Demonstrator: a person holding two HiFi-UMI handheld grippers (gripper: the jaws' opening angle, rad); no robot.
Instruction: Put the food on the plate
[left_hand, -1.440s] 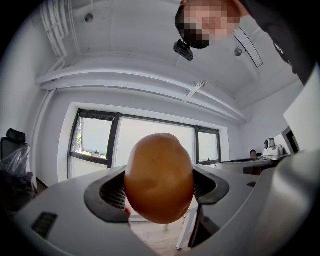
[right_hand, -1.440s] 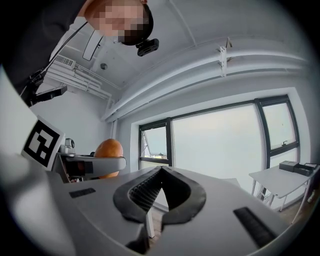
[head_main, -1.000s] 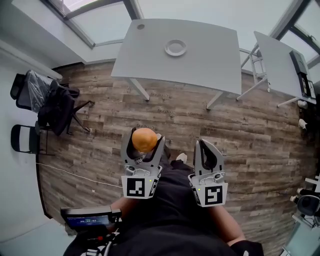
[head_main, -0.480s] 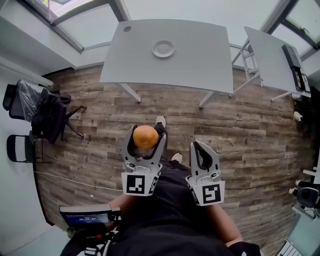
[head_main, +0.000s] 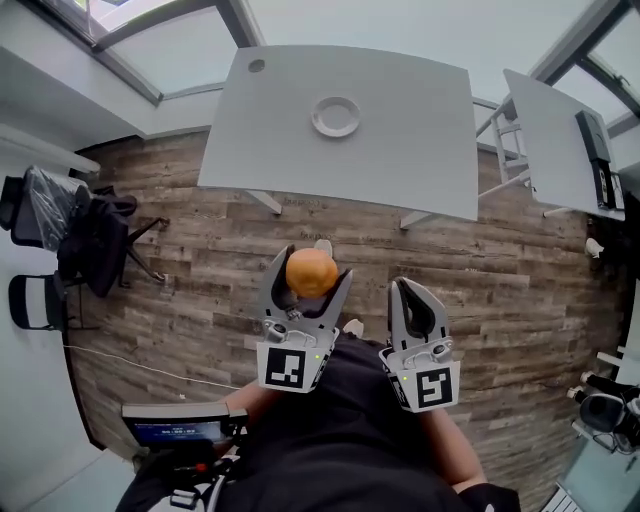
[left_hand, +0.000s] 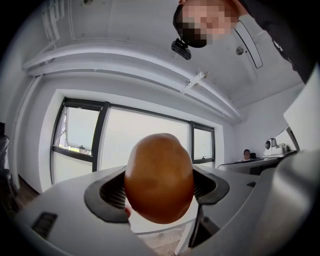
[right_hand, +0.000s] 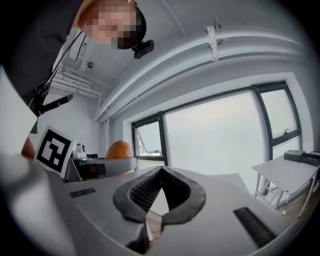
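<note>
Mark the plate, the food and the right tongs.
plate (head_main: 336, 116), head view, bare centre of the dish.
food (head_main: 312, 272), head view, middle of its orange-brown surface.
right tongs (head_main: 408, 288), head view, where the shut tips meet.

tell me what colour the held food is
The food is orange-brown, clearest in the left gripper view.

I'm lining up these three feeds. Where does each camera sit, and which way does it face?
Head view: worn on the head, facing steeply down at floor, table and plate; shows torso, left gripper, right gripper.
Left gripper view: on the left gripper, facing windows along jaws shut on the food; person overhead.
Right gripper view: on the right gripper, facing windows along shut, empty jaws; person overhead.
Shared: the food shows in all three.
</note>
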